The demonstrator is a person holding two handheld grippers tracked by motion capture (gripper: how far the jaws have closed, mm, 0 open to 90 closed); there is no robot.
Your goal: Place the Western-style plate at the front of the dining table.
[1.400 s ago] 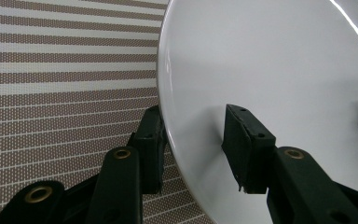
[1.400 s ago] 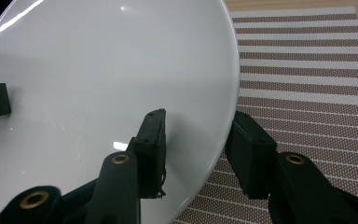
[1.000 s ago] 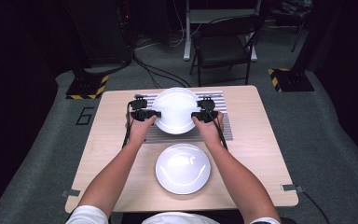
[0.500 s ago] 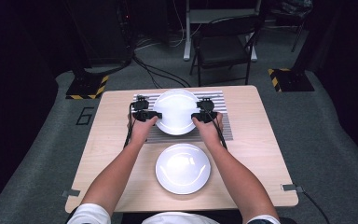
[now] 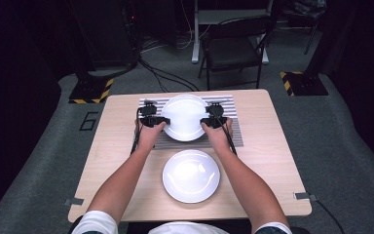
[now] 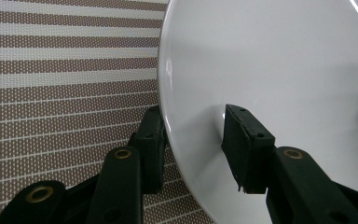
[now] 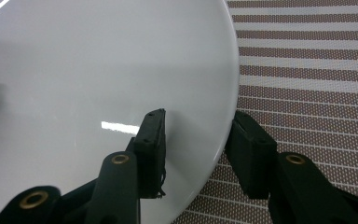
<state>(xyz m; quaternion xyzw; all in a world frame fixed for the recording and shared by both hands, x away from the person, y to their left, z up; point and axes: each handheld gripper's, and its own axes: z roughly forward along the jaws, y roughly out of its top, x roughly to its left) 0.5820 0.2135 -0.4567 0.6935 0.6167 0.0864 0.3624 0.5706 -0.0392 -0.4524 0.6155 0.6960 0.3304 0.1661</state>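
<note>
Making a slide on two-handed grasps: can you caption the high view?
Left tongs and right tongs grip opposite rims of the far plate above a striped mat.

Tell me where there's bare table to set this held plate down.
Bare wood lies left and right of the striped mat and front plate. The middle is crowded: the held plate, left gripper and right gripper sit over the mat.

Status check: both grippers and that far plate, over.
Left gripper and right gripper straddle far plate rim, over striped mat. Near plate apart.
</note>
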